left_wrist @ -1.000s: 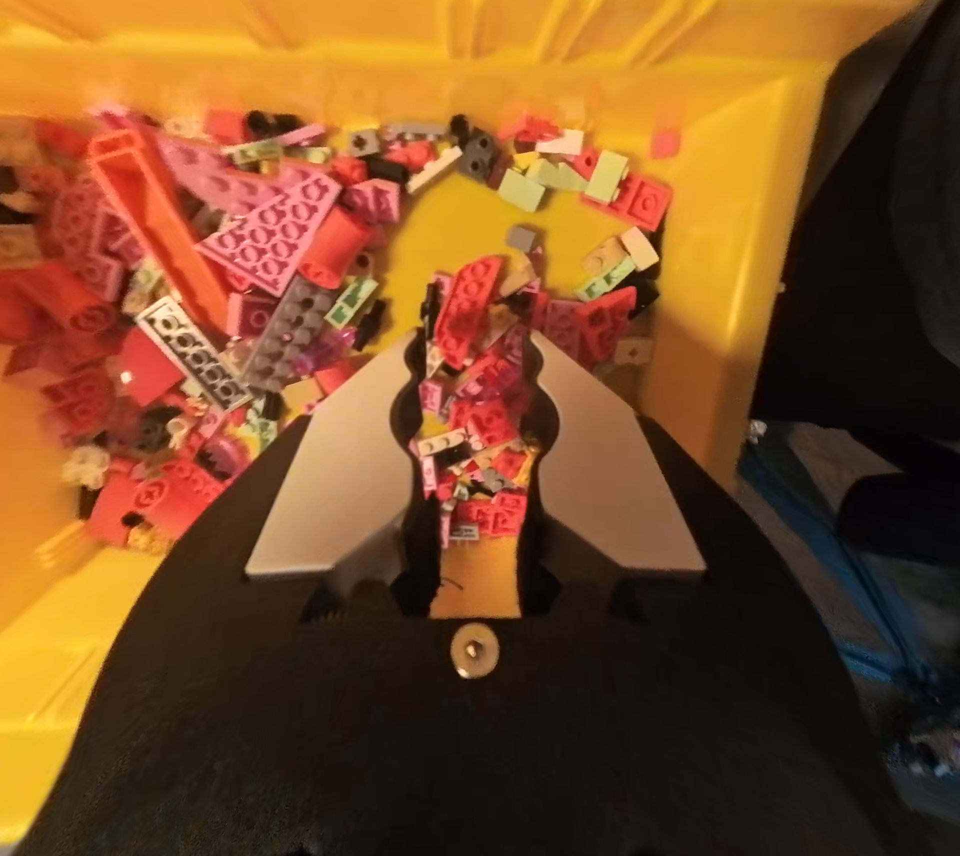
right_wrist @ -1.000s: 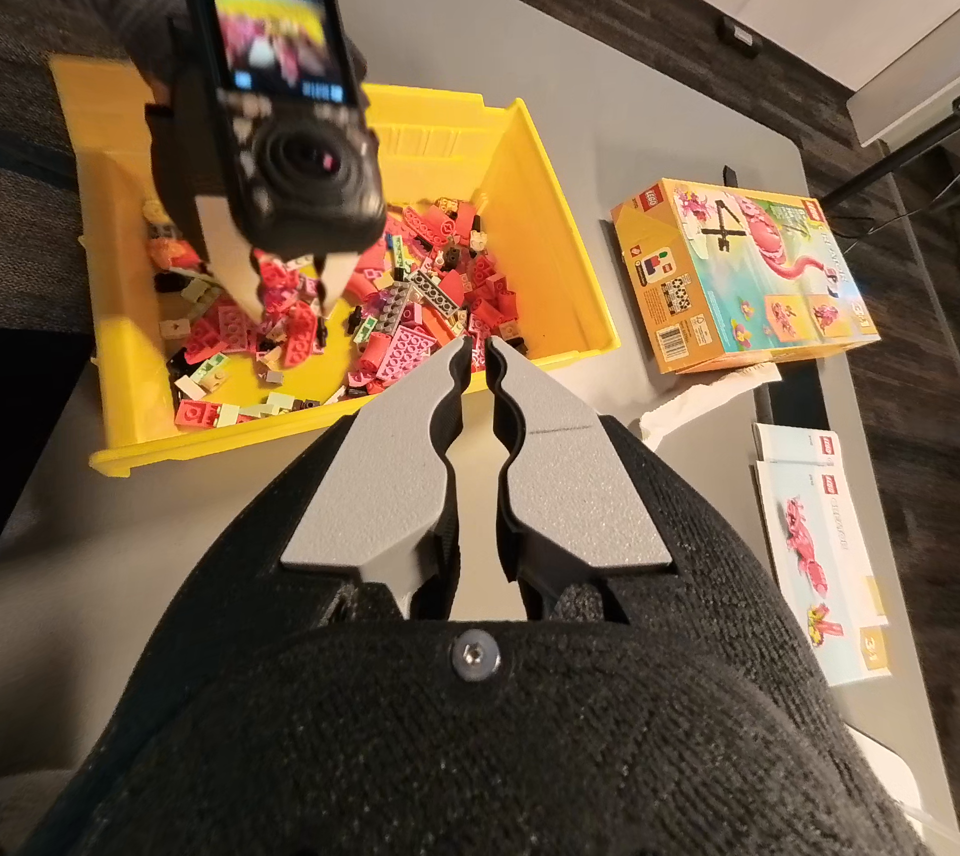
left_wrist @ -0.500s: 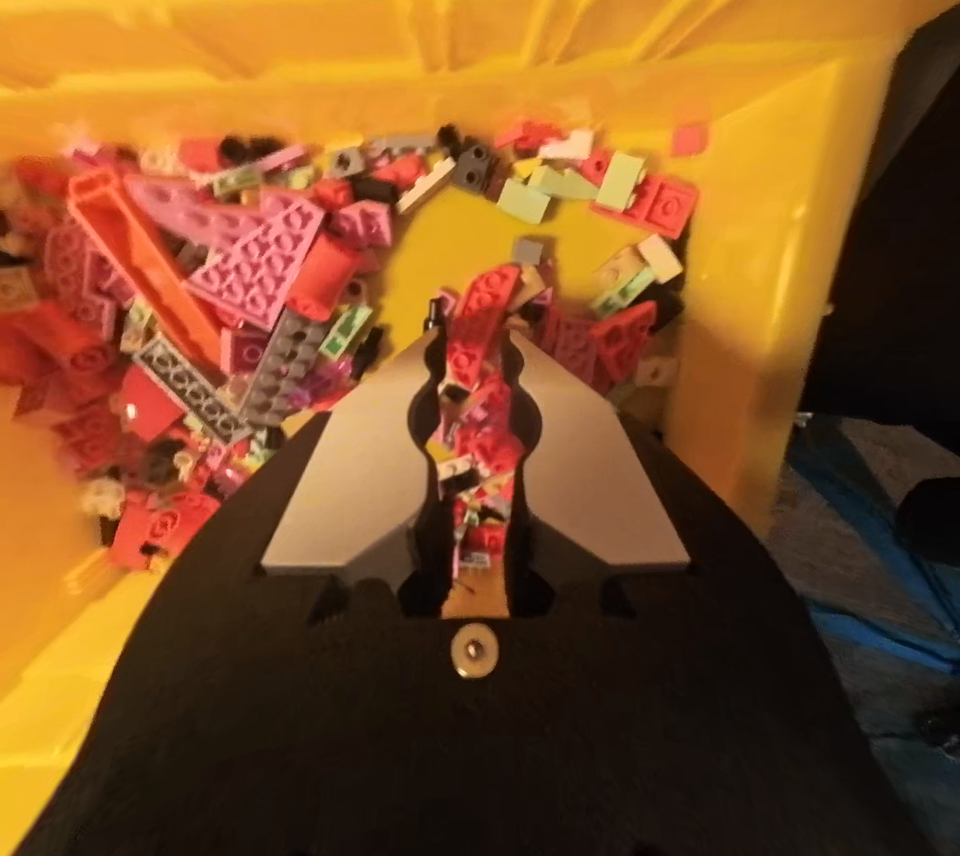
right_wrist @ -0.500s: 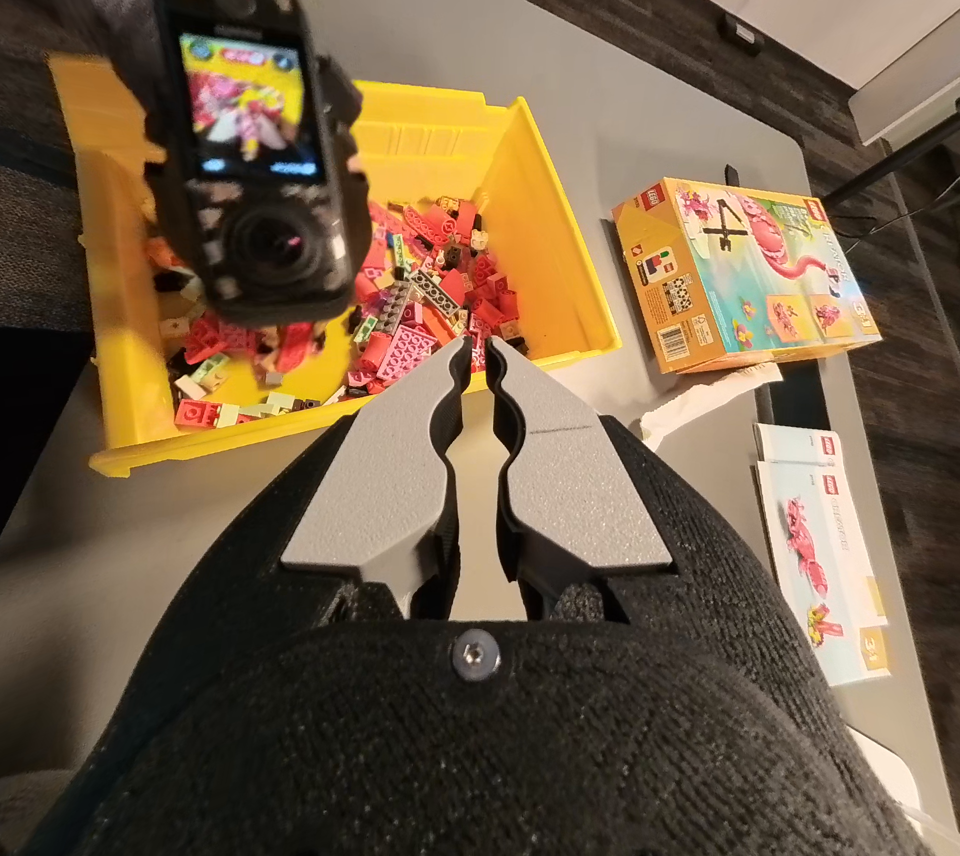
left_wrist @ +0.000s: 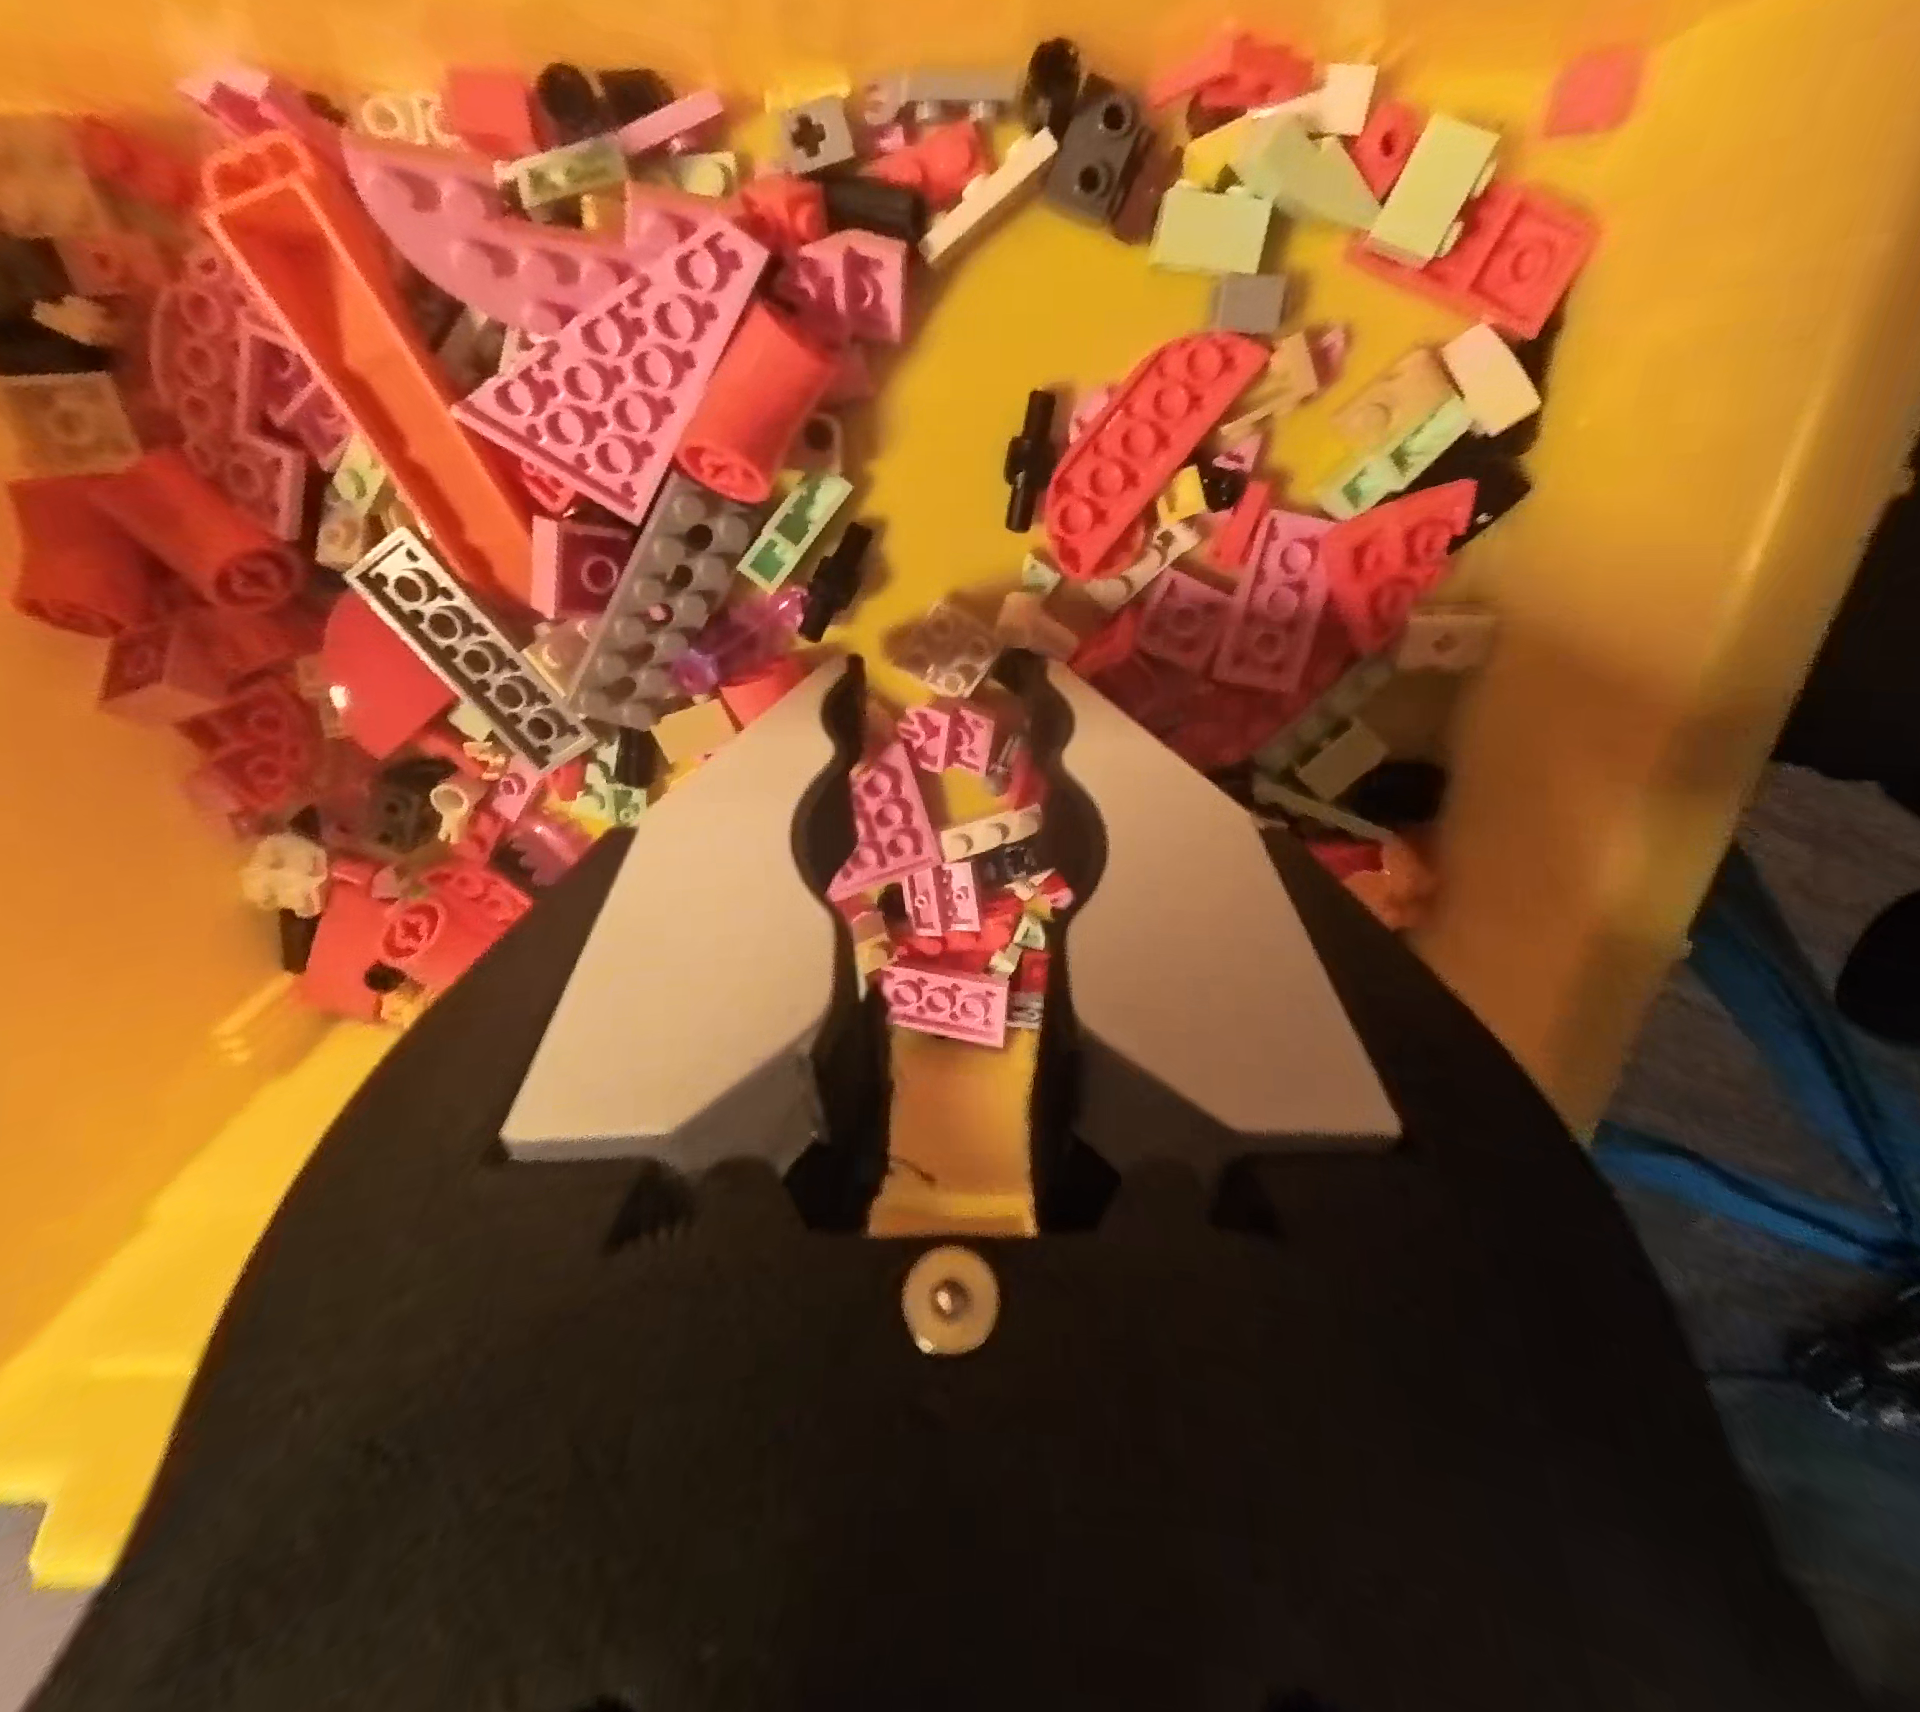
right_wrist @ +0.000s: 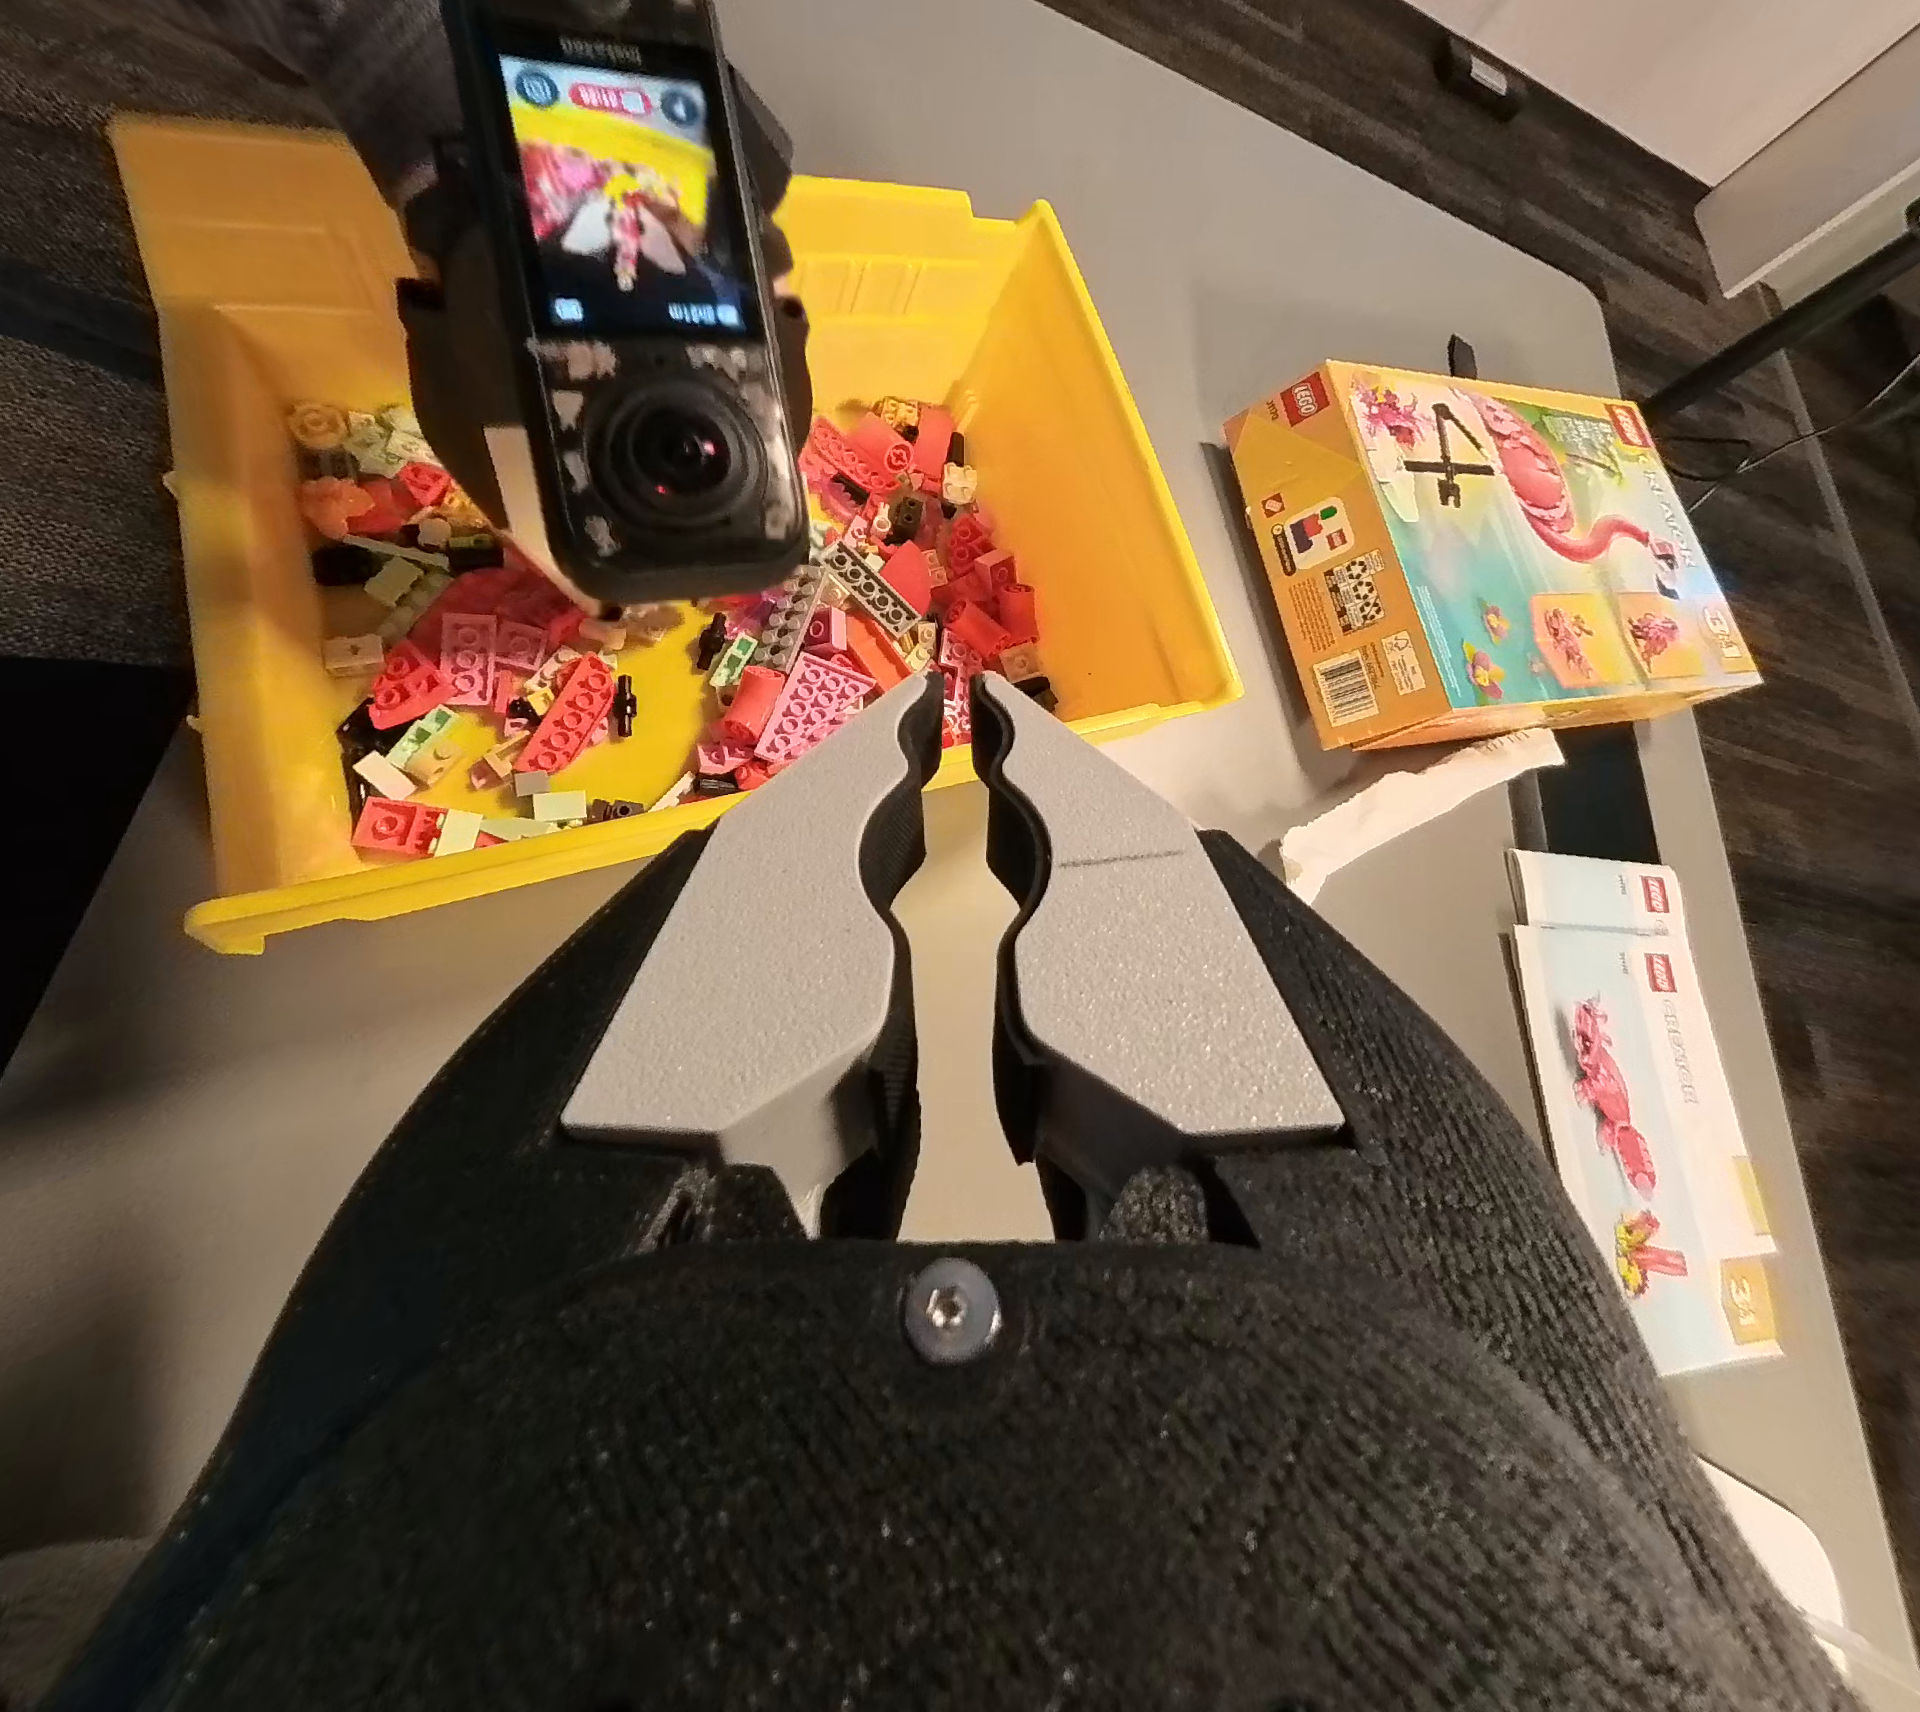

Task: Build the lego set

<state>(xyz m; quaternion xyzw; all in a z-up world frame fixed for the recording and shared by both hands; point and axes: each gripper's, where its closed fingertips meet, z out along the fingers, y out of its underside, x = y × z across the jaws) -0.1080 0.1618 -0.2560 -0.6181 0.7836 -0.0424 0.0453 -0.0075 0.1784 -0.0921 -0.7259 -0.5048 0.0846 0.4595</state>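
A: The left gripper (left_wrist: pixel 940 675) has widened again since half a second back. The red curved plate (left_wrist: pixel 1153 426) that sat at its tips now lies ahead and right of them on the floor of the yellow bin (left_wrist: pixel 1558 519).

B: Is it holding anything?

A: No, the jaws are open. A small tan plate (left_wrist: pixel 951 654) sits between the tips with a clear gap on the left side. The view is blurred and the gripper body hides the bricks beneath it.

B: And the right gripper (right_wrist: pixel 958 691)?

A: It is nearly closed with nothing in the slit, over the bin's near rim. From there, the camera (right_wrist: pixel 623 312) hides most of the left fingers.

B: Any writing?

A: The box (right_wrist: pixel 1486 550) to its right and the booklets (right_wrist: pixel 1631 1091) right and nearer carry a brand logo and print. The camera screen text is too blurred to read.
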